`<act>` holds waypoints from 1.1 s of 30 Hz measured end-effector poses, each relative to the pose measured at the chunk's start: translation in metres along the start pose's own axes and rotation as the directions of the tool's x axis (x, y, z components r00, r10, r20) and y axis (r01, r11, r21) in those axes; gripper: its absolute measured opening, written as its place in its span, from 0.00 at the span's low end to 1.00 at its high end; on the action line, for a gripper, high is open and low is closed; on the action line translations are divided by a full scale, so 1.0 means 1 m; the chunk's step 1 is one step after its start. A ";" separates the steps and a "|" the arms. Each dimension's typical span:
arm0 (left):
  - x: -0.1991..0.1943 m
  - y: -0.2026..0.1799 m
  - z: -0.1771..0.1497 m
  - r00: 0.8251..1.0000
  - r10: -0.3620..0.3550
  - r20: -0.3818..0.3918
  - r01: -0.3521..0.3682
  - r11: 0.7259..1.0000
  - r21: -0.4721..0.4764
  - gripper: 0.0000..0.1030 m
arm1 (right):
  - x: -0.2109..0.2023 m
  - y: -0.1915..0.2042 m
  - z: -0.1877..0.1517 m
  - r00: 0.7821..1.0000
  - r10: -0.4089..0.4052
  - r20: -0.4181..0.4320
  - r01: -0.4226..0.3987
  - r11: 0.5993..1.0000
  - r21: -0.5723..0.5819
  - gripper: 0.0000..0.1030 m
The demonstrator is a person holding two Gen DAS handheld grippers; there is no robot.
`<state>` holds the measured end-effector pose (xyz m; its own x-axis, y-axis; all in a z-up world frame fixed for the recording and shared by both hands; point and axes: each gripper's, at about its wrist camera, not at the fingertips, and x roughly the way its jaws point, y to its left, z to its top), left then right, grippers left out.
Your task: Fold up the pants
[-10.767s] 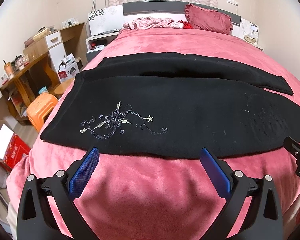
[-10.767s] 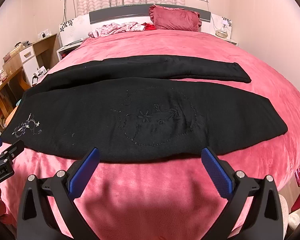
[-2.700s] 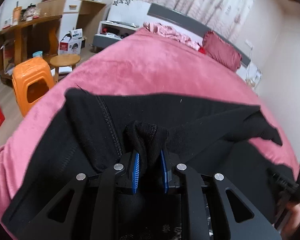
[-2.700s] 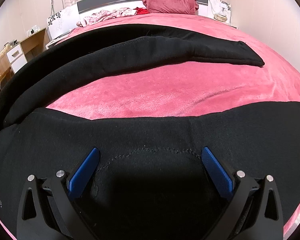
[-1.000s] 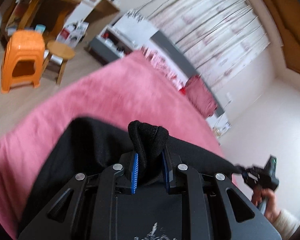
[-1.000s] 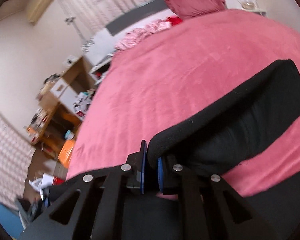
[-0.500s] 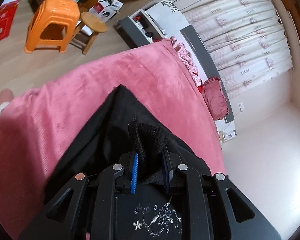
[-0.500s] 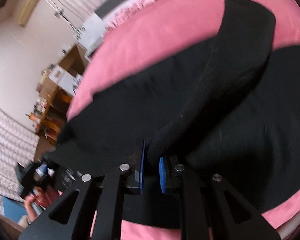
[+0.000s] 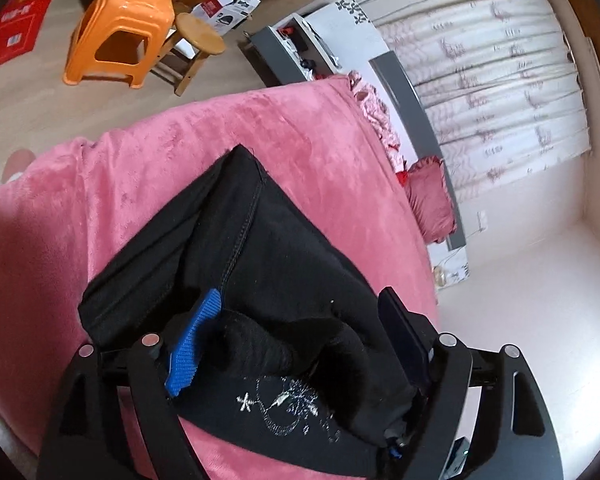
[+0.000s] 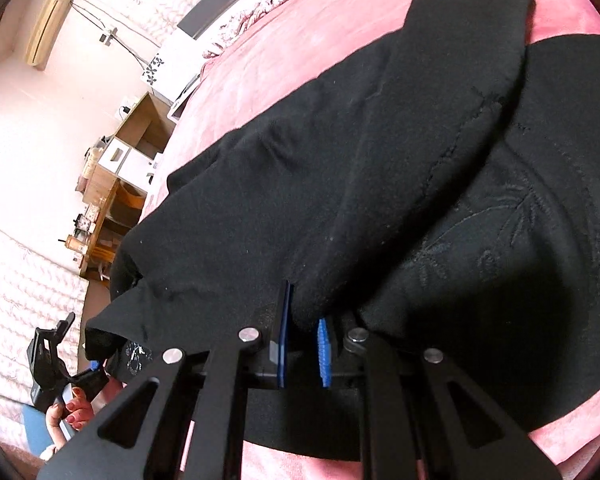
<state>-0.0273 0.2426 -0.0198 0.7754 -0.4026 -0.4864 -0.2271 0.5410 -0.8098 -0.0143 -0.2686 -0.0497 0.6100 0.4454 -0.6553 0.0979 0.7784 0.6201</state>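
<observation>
At the start the black pants (image 9: 284,264) lay spread flat across the pink bed (image 9: 180,152), the two legs apart with a strip of blanket between them; now the far leg lies folded over onto the near one. Half a second ago the left gripper (image 9: 296,336) pinched a bunched fold of cloth between its blue pads; its jaws have just been opening, and the released bunch now sits loose between the wide-apart fingers, above the silver embroidery (image 9: 288,404). The right gripper (image 10: 304,344), wide open over the cloth a few seconds back, now clamps the edge of the folded-over leg, low against the stacked fabric.
</observation>
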 end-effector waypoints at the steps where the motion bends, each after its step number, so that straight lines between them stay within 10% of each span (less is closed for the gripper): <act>1: 0.002 0.000 0.001 1.000 0.006 -0.006 -0.006 1.000 -0.006 0.78 | -0.001 0.002 0.003 1.000 0.000 0.014 0.000 1.000 0.001 0.11; 9: -0.027 0.002 -0.009 0.997 0.081 0.012 -0.078 0.986 -0.147 0.78 | -0.002 0.002 0.007 0.999 -0.004 0.035 0.003 1.000 0.003 0.11; 13: -0.043 0.003 -0.017 0.996 0.085 0.017 -0.080 0.977 -0.200 0.78 | -0.001 -0.012 0.009 0.999 0.003 0.035 -0.005 0.997 0.078 0.27; 21: -0.027 -0.032 -0.038 0.996 0.022 -0.088 -0.030 0.995 -0.096 0.78 | -0.004 -0.020 0.017 0.998 0.013 0.066 -0.022 0.990 0.138 0.42; 31: 0.021 -0.012 -0.027 0.986 0.143 -0.082 -0.155 0.974 -0.166 0.77 | -0.005 -0.008 0.036 0.994 -0.090 0.067 0.083 0.991 0.101 0.18; 33: 0.031 -0.009 -0.021 0.982 0.176 -0.068 -0.185 0.967 -0.177 0.57 | -0.009 -0.004 0.039 0.994 -0.079 0.074 0.072 0.993 0.097 0.17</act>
<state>-0.0137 0.2101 -0.0341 0.6814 -0.3507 -0.6425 -0.4675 0.4668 -0.7507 0.0102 -0.2931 -0.0293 0.6570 0.3481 -0.6687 0.2174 0.7619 0.6101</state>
